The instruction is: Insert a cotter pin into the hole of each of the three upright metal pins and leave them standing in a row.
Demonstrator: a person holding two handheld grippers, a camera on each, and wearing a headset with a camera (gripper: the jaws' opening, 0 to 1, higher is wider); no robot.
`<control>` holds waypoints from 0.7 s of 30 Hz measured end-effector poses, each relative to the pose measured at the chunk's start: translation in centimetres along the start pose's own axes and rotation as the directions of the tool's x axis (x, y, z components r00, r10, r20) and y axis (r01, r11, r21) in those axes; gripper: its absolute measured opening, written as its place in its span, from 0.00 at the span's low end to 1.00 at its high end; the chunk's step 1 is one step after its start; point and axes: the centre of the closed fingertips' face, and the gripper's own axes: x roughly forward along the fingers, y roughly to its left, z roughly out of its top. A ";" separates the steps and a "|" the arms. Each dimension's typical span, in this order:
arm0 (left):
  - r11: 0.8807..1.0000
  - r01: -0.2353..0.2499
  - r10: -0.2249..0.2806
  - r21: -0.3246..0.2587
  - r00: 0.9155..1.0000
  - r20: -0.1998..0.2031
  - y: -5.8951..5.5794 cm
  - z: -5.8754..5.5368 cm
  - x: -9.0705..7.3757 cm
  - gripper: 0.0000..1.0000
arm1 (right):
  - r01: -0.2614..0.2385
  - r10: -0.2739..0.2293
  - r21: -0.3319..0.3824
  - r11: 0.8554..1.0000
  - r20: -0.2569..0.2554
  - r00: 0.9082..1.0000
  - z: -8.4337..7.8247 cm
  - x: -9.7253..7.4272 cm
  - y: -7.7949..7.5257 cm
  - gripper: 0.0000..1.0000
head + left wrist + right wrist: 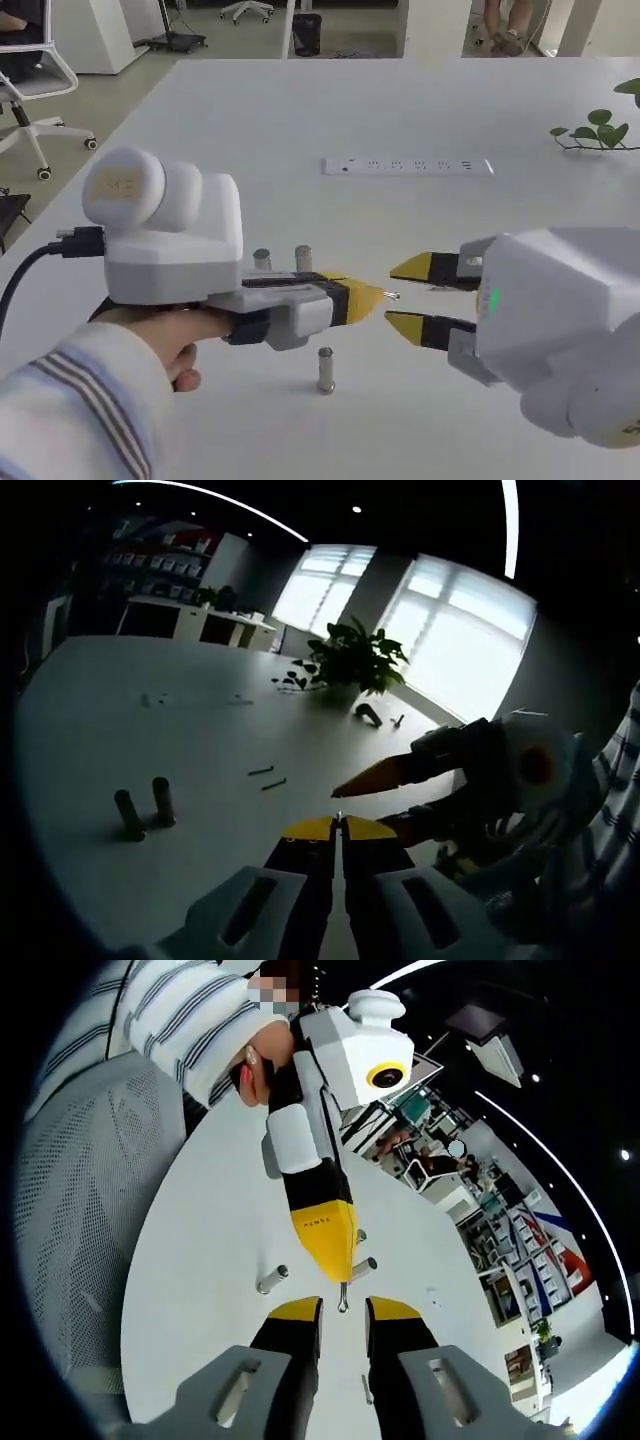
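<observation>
White tabletop runs out ahead of you, with office chairs on the floor beyond it at ten o'clock.

Your left gripper (375, 296), gripped in your hand (170, 340), has its jaws pressed together on one cotter pin (343, 1298), whose thin end sticks out past the yellow tips. Your right gripper (400, 296) faces it from three o'clock with its jaws spread. The cotter pin's free end sits at the mouth of that gap and, as far as the right gripper view shows, touches neither jaw.

You have three metal pins, all upright. Two of them, the rear pair (262, 258) and (303, 258), stand just beside each other at eleven o'clock from the left gripper's tips, their lower parts hidden behind its body. The front metal pin (325, 370) stands alone at seven o'clock from those tips, near you and apart from the pair.

Two loose cotter pins (260, 772) and (274, 783) lie flat near each other in the left gripper view, well past the rear pair.

One power strip (408, 166) lies across the table at twelve o'clock, and one leafy plant (600, 130) reaches in at two o'clock.
</observation>
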 end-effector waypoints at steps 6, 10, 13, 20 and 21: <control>0.997 -0.006 0.005 0.079 1.000 0.008 0.1 -0.1 -0.5 0.00 | -0.099 0.096 0.216 0.971 0.024 0.995 -1.5 0.4 1.2 0.32; 0.990 -0.004 0.005 0.141 1.000 -0.002 0.2 -0.4 -0.8 0.00 | -0.141 0.122 0.364 0.921 0.076 0.990 -1.6 0.6 1.8 0.32; 0.979 0.001 0.000 0.205 1.000 -0.007 0.1 -0.5 -1.1 0.00 | -0.178 0.141 0.428 0.886 0.117 0.983 -1.5 0.7 2.3 0.41; 0.930 0.036 -0.036 0.367 0.999 -0.007 -1.0 -0.5 -1.7 0.00 | -0.251 0.185 0.523 0.814 0.175 0.967 -1.6 0.3 3.1 0.37; 0.924 0.044 -0.043 0.380 0.999 -0.011 -1.2 -0.6 -1.8 0.00 | -0.278 0.207 0.540 0.794 0.190 0.960 -1.4 0.2 3.5 0.38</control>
